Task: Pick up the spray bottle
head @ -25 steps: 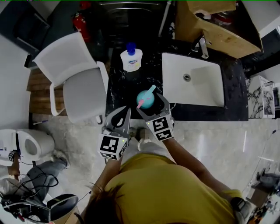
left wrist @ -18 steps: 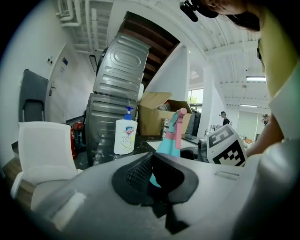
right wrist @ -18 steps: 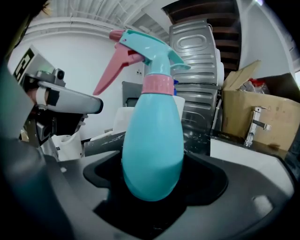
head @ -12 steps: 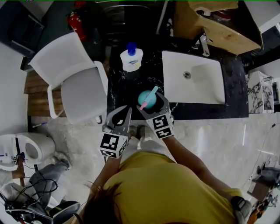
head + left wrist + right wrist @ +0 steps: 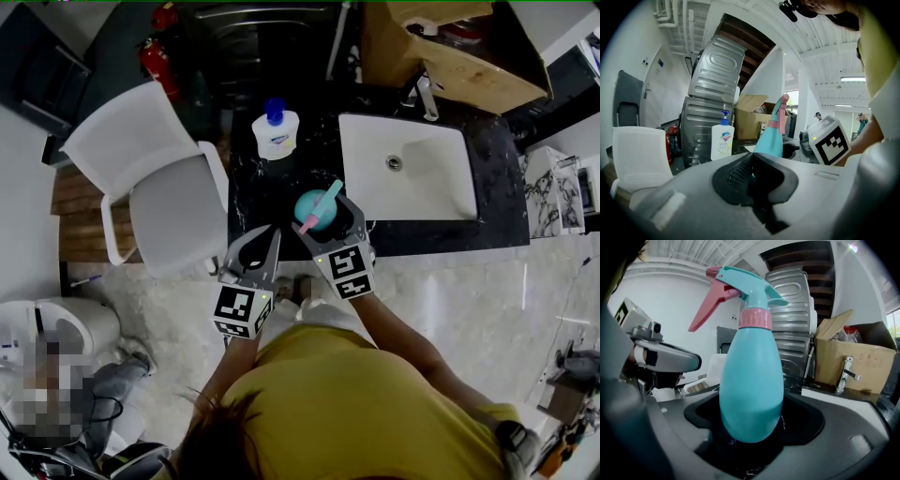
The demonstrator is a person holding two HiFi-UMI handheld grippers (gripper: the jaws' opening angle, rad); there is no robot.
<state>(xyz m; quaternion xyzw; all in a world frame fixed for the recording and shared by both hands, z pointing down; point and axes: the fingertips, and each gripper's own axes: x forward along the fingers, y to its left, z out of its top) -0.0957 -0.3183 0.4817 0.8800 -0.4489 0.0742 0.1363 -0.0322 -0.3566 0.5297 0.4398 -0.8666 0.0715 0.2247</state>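
Observation:
The teal spray bottle (image 5: 312, 208) with a pink trigger stands upright between the jaws of my right gripper (image 5: 325, 217), over the front part of the black counter (image 5: 258, 192). In the right gripper view the bottle (image 5: 751, 390) fills the middle, and the right gripper (image 5: 751, 427) is shut on its lower body. My left gripper (image 5: 262, 236) hangs just left of it at the counter's front edge, shut and empty. In the left gripper view the shut left gripper (image 5: 751, 161) points toward the bottle (image 5: 769, 140).
A white soap pump bottle (image 5: 276, 131) stands at the back of the counter. The white sink (image 5: 441, 187) with its faucet (image 5: 424, 94) lies to the right, a cardboard box (image 5: 450, 47) behind it. A white chair (image 5: 159, 187) stands left of the counter.
Almost nothing differs apart from a small shift of the head view. The right gripper stays shut on the spray bottle and the left gripper has kept its place.

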